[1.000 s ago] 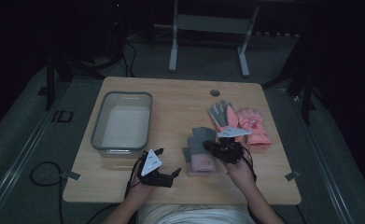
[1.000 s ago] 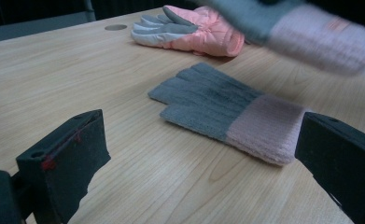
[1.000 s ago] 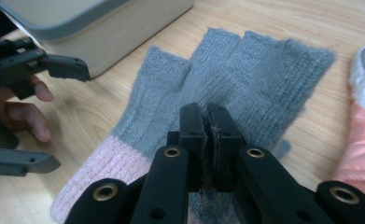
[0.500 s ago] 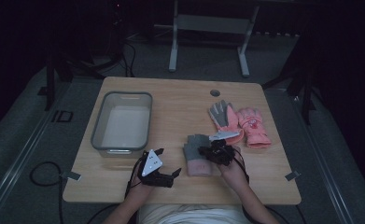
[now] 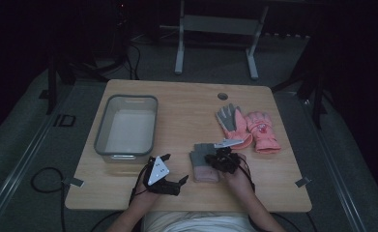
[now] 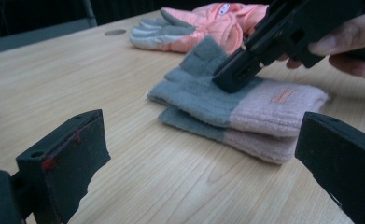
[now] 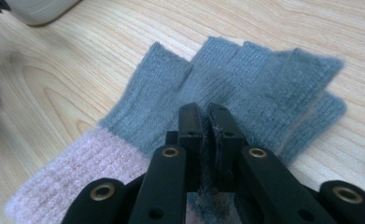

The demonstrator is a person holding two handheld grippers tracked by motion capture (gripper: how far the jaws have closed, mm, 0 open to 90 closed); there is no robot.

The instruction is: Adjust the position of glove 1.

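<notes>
Right gripper view — fingers [image 7: 209, 122] pressed together, tips on grey-pink knit gloves [image 7: 245, 79] | left fingers [image 6: 208, 163] spread, gloves ahead

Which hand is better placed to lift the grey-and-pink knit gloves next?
Right. The right tool is on the knit gloves, its jaws shut with what looks like a pinch of grey knit between them. The left tool rests beside them on the table, jaws wide open and apart from the gloves.
</notes>
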